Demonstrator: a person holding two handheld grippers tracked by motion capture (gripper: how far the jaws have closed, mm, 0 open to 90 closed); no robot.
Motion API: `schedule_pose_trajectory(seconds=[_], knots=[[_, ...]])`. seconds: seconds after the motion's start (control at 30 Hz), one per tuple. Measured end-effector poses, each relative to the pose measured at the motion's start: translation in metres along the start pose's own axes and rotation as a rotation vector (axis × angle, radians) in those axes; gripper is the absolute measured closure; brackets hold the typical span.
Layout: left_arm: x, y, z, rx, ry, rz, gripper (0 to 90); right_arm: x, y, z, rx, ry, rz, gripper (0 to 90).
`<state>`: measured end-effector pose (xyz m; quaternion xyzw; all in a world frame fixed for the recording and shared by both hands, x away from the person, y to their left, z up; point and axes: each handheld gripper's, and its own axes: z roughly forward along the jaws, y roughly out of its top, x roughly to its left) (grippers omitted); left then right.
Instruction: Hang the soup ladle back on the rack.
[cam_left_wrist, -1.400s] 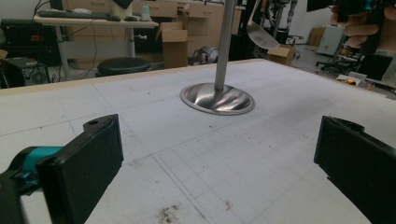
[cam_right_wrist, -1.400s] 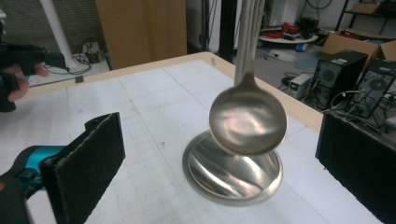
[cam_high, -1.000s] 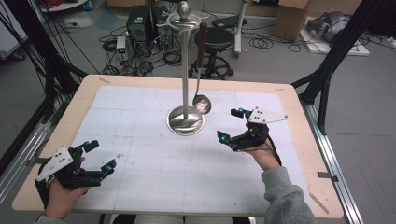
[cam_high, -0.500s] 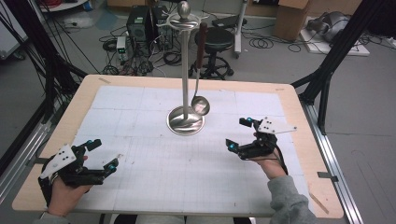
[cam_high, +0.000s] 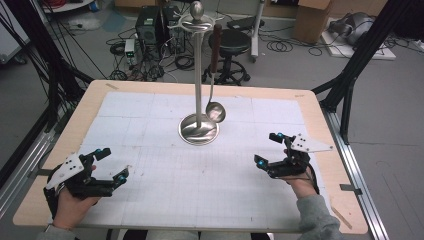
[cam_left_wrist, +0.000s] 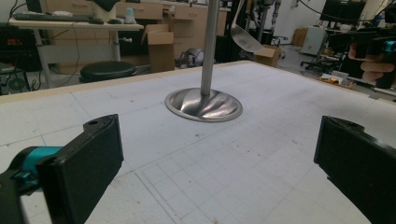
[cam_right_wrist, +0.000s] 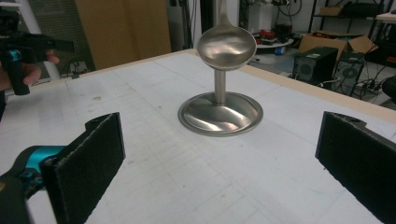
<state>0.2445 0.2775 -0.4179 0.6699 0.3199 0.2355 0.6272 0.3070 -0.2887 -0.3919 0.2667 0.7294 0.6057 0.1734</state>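
On the worktop (cam_high: 130, 107), near its middle: metal stand (cam_high: 199, 131), round base flat on the white gridded mat (cam_high: 200, 175). Hanging from the stand's top, 1 ladle (cam_high: 215, 111), bowl just above the base, clear of it. Left gripper (cam_high: 111, 167) at the near left corner, fingers spread wide, holding nothing. Right gripper (cam_high: 267, 149) at the near right, fingers likewise wide apart and empty. Both well apart from the stand.

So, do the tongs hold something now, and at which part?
Nothing is held. The left tongs and right tongs stand open above the table; the ladle hangs on its stand.
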Motion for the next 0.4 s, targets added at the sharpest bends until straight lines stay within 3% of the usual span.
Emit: schedule_pose_trajectory(seconds=[0.2,0.4], knots=[[0.000,0.000,0.000,0.001,0.001,0.001,1.7,-0.006,-0.011,-0.006,0.029,-0.027,0.006,0.3],[0.000,0.000,0.002,0.009,0.000,0.002,1.7,-0.006,-0.010,-0.009,-0.003,-0.019,0.019,0.4]])
